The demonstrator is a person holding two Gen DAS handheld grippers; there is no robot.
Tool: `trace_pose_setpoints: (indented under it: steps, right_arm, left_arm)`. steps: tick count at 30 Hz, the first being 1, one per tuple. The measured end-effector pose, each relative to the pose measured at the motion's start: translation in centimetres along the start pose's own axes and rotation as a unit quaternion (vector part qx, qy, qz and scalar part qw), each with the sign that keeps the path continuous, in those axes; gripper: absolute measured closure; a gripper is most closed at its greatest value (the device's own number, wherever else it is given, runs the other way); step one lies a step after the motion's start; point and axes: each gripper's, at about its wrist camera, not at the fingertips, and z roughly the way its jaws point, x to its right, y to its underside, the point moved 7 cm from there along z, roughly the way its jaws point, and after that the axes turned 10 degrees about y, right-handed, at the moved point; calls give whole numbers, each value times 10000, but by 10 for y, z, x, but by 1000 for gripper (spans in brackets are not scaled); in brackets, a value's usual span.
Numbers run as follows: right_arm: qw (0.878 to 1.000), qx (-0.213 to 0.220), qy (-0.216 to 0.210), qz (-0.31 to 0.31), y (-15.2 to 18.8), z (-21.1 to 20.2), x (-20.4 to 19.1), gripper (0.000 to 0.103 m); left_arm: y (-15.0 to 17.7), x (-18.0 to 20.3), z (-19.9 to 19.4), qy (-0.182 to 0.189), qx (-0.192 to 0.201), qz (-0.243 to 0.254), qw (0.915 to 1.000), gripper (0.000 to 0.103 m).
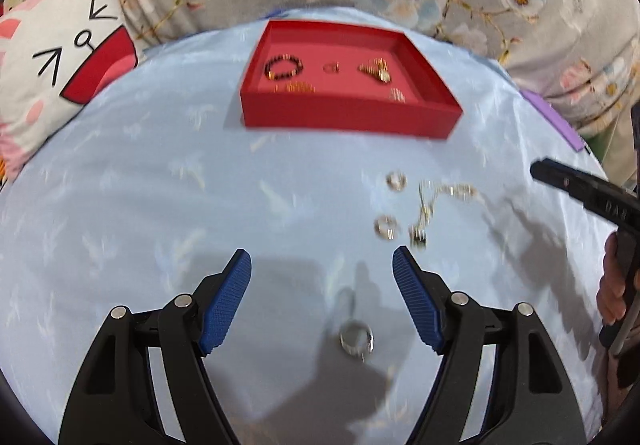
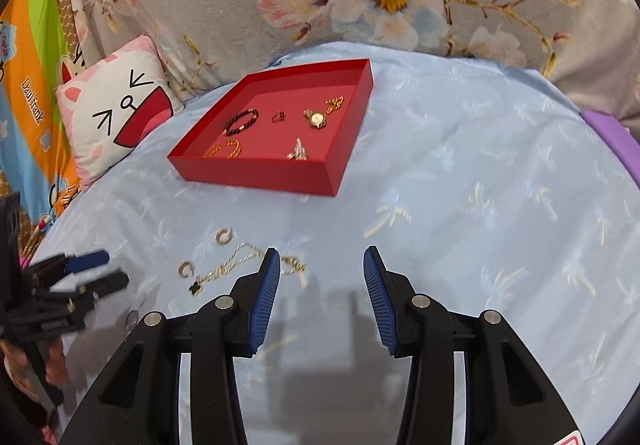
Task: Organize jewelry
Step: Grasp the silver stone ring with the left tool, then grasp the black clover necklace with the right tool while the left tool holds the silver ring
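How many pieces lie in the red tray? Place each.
5: beaded bracelet back left, ring back centre, watch back right, gold bangles front left, small piece front right.

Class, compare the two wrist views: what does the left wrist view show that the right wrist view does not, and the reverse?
Left only: a ring lies in full view between the open left gripper fingers.
Right only: a colourful striped cloth at far left.
Both: the red tray holding jewelry, a chain on the blue cloth, the cat pillow, the open right gripper.
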Motion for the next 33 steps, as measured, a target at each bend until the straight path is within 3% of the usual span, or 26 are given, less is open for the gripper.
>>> trace_pose_setpoints:
  steps: [5, 8, 13, 19, 21, 33]
  right_arm:
    - [10000, -22, -7, -8, 13, 0, -3, 60]
    - [9999, -89, -84, 36, 18, 1, -5, 60]
    - [9999, -98, -97, -25, 24, 1, -8, 60]
    - [9998, -117, -83, -103, 27, 3, -12, 60]
    - [9998, -123, -84, -122, 28, 3, -13, 60]
    - [9992, -208, -192, -289, 29, 10, -29, 60]
  left_arm:
    - [34, 10, 7, -249, -222, 13, 9994, 38]
    - [40, 15, 8, -453, -159, 135, 9988, 41]
    - [42, 15, 6, -533, -105, 153, 9984, 59]
    - [43, 16, 4, -529, -76, 128, 9985, 71]
    - [44, 18, 4, -518, -81, 179, 9985, 83]
    - [35, 20, 1, -285, -86, 222, 9993, 84]
